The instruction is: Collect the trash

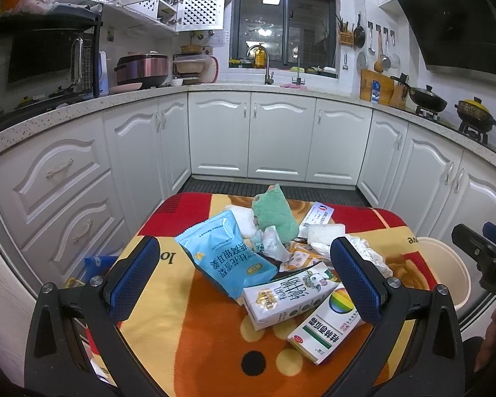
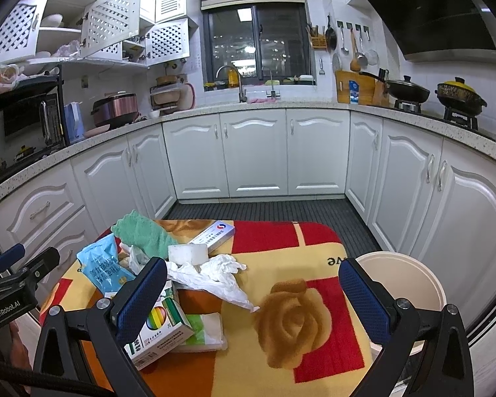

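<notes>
Your left gripper [image 1: 244, 281] and right gripper [image 2: 253, 297] both hover with fingers spread wide, empty, over the desk's [image 2: 281, 364] trash pile [image 1: 274, 251].

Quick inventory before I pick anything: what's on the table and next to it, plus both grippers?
Snack bag: 1, light blue, left of pile.
Towel: 1, green, far side of pile.
Milk carton: 1, white, near side.
Medicine box: 1, white with rainbow circle, nearest.
Long box: 1, white-blue, far edge.
Foam block: 1, white, beside towel.
Crumpled tissue: 1, white, centre.
Tablecloth: 1, red-orange, rose print.
Bin: 1, cream, right of table.
Left gripper: open.
Right gripper: open.
</notes>
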Tool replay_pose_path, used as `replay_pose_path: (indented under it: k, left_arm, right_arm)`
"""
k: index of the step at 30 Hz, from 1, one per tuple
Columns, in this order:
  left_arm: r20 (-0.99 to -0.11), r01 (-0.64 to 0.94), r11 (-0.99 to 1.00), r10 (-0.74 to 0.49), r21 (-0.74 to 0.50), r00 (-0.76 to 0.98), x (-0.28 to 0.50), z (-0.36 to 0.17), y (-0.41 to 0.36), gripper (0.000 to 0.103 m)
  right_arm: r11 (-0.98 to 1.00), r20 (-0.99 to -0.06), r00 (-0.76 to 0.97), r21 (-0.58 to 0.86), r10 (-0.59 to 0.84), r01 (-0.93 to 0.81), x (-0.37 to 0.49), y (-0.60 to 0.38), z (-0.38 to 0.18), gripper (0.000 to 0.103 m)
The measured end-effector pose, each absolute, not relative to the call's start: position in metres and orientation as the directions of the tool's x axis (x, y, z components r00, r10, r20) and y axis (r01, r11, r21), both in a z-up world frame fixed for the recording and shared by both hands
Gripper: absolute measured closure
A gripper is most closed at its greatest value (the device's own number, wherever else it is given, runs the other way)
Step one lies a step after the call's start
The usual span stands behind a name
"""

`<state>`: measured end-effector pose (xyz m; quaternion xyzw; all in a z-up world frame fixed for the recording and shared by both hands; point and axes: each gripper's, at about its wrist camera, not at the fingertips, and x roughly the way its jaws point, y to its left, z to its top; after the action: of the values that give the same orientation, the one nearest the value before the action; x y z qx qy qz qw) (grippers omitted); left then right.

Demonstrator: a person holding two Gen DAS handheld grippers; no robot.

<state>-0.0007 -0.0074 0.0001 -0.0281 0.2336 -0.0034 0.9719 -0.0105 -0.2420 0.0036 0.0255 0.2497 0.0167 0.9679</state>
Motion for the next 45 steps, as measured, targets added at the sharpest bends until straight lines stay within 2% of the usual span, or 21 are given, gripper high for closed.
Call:
replay_pose_path:
  k: [45]
  left_arm:
    - [-0.485, -0.006, 0.997, -0.032, -0.077, 0.874, 0.008, -0.010, -0.005, 0.001]
  right_arm:
    - [0.998, -0.522, 0.852, 0.049, 0.048, -0.026, 0.000, -0.237, -0.008, 0.000]
